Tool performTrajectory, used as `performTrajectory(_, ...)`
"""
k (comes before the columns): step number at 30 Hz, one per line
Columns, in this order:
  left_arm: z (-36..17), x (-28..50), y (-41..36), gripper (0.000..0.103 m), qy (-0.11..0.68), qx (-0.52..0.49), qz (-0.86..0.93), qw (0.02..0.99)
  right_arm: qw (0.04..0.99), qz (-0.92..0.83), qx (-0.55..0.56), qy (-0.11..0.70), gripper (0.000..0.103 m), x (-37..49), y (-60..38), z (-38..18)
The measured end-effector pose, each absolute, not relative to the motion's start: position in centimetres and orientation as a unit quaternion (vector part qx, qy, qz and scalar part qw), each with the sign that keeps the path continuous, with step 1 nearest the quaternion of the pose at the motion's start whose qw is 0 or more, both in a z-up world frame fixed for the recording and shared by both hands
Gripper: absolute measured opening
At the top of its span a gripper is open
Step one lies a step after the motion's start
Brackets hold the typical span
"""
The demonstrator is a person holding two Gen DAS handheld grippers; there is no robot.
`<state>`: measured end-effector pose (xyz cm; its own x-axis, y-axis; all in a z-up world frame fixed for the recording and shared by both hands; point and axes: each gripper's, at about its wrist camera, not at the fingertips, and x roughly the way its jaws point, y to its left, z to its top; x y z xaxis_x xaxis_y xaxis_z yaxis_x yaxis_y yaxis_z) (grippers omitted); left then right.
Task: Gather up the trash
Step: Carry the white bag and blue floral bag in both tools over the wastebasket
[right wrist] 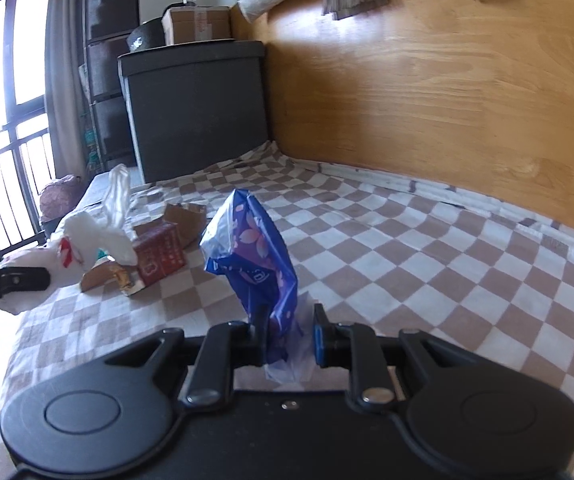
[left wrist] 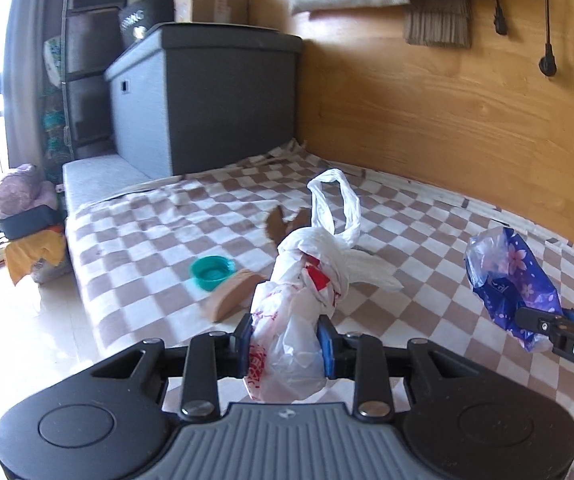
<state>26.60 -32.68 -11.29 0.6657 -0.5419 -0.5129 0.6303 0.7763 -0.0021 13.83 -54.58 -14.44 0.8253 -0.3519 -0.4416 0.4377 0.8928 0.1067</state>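
Observation:
My left gripper (left wrist: 285, 346) is shut on a white plastic bag (left wrist: 307, 276) with red print, held above the checkered bed cover (left wrist: 427, 264); its handles stick up. It also shows in the right wrist view (right wrist: 83, 248), with the left gripper (right wrist: 47, 278) at the left edge. My right gripper (right wrist: 291, 336) is shut on a blue flowered plastic wrapper (right wrist: 253, 252), seen at the right of the left wrist view (left wrist: 507, 276). On the cover lie a teal cap (left wrist: 211, 273), a brown cardboard piece (left wrist: 231, 294), and a red carton (right wrist: 159, 256).
A grey storage box (left wrist: 207, 96) stands at the head of the bed with a cardboard box (left wrist: 211, 2) on top. A wooden wall (left wrist: 447, 100) runs along the far side. Dark drawers (left wrist: 87, 60) and a window (right wrist: 3, 92) are to the left.

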Motion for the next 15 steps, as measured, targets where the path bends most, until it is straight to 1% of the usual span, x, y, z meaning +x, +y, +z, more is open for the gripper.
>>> performTrajectory(15, -11.3, 26.0, -23.8, 0.033, 0.239, 0.053, -0.282, 0.928, 0.962, -0.139, 0.036, 0.234, 0.021, 17.1, -46.7, -13.5)
